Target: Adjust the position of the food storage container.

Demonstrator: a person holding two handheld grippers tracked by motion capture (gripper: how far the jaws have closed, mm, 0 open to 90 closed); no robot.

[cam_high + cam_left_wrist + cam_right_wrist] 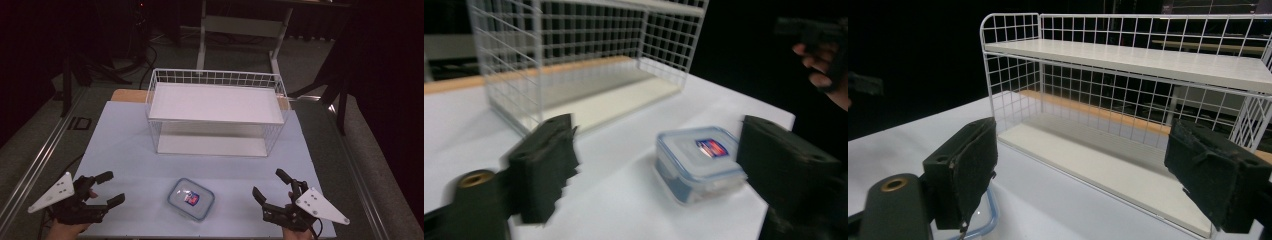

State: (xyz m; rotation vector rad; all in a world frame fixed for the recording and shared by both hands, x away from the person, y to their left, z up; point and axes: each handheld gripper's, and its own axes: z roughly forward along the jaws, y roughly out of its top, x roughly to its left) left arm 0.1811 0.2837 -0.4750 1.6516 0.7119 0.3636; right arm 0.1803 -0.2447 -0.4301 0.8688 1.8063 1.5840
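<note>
Left hand-held gripper sits low at the near edge of the surface, jaws apart, nothing between them. Right hand-held gripper mirrors it, jaws spread wide and empty. The lidded plastic container lies flat between the two, just ahead of the left jaws, apart from both. Beyond stands the white wire rack, well clear.

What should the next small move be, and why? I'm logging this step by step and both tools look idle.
Probably bring the left tool in toward the lidded container, since its open jaws already face it across bare table. The right tool is open too, aimed more at the wire shelf rack. Nothing is held, and both shelves look bare.
</note>
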